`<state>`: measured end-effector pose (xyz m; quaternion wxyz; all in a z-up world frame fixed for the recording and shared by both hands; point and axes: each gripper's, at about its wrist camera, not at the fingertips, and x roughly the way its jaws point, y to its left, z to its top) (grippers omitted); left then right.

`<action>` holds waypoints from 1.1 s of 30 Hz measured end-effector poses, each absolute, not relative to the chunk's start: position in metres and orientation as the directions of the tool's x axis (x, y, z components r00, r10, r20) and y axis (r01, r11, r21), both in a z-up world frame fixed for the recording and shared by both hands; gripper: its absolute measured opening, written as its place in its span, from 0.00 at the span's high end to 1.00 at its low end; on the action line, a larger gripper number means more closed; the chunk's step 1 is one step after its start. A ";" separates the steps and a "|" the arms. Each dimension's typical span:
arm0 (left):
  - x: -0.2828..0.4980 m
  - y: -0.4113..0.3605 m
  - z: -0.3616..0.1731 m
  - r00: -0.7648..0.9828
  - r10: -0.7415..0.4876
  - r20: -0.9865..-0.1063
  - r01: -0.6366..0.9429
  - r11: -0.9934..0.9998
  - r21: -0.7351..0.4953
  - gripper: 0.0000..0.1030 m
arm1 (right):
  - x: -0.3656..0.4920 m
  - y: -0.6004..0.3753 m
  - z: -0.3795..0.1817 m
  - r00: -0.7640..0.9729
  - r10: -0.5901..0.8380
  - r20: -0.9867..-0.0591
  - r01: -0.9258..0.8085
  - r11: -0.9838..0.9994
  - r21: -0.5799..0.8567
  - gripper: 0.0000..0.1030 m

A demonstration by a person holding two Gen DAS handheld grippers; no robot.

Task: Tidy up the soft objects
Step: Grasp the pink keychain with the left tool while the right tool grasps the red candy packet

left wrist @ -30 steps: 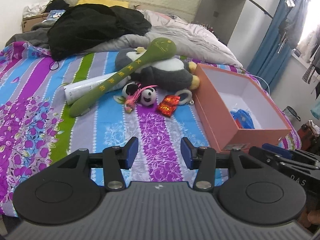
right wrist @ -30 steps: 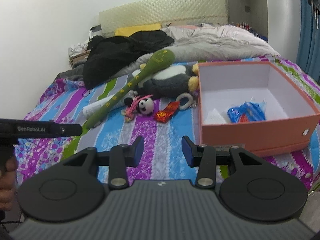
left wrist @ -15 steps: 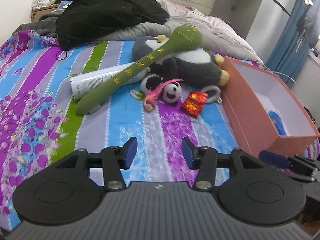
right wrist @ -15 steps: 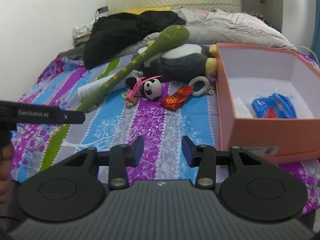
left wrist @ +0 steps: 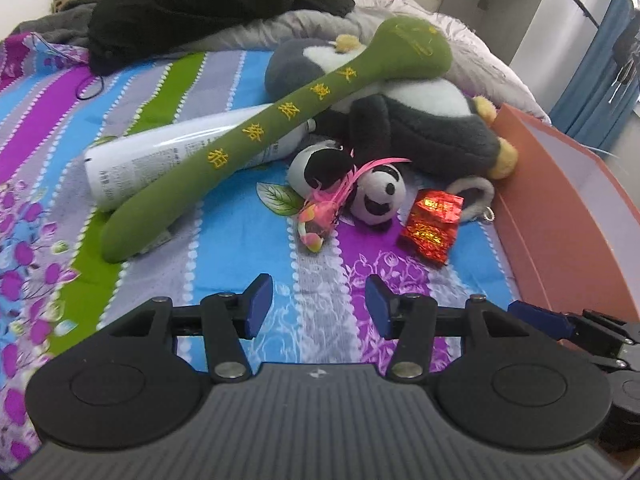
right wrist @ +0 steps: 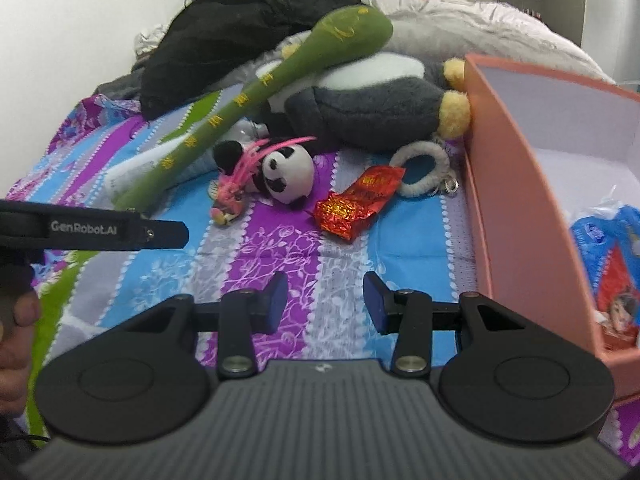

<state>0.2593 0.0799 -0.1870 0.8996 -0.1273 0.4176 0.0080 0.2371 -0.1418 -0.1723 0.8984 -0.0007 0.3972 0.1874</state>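
Both claws wide, empty; small round panda plush [left wrist: 378, 196] dead ahead of left claw [left wrist: 318, 306], left of orange cardboard box [left wrist: 568, 216]; right claw [right wrist: 325, 303] comparably near

Soft, even indoor light, moderately bright, with only faint shadows under the toys; daylight glows at the left view's far right edge; glare streaks the white tube [left wrist: 176, 152]; fisheye bending curves the box [right wrist: 516, 216]; the right view is slightly blurred.

Black tongs [left wrist: 318, 304], blue pads [left wrist: 259, 300], silver screws.
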 end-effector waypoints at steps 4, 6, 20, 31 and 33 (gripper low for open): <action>0.280 0.080 -0.197 0.647 -0.101 -0.756 -0.111 0.968 -0.225 0.44 | 0.255 -0.138 -0.187 0.607 0.318 -0.728 -0.326 0.935 0.138 0.30; 0.288 0.083 -0.201 0.649 -0.104 -0.753 -0.116 0.966 -0.233 0.44 | 0.263 -0.136 -0.192 0.609 0.319 -0.726 -0.329 0.935 0.135 0.30; 0.331 0.092 -0.228 0.639 -0.119 -0.760 -0.136 0.955 -0.265 0.46 | 0.314 -0.112 -0.218 0.625 0.332 -0.706 -0.357 0.926 0.119 0.31; 0.328 0.091 -0.223 0.655 -0.124 -0.745 -0.132 0.952 -0.275 0.67 | 0.313 -0.112 -0.214 0.648 0.297 -0.701 -0.345 0.935 0.076 0.55; 0.323 0.091 -0.221 0.656 -0.127 -0.744 -0.138 0.949 -0.284 0.67 | 0.307 -0.114 -0.211 0.650 0.297 -0.699 -0.347 0.935 0.074 0.55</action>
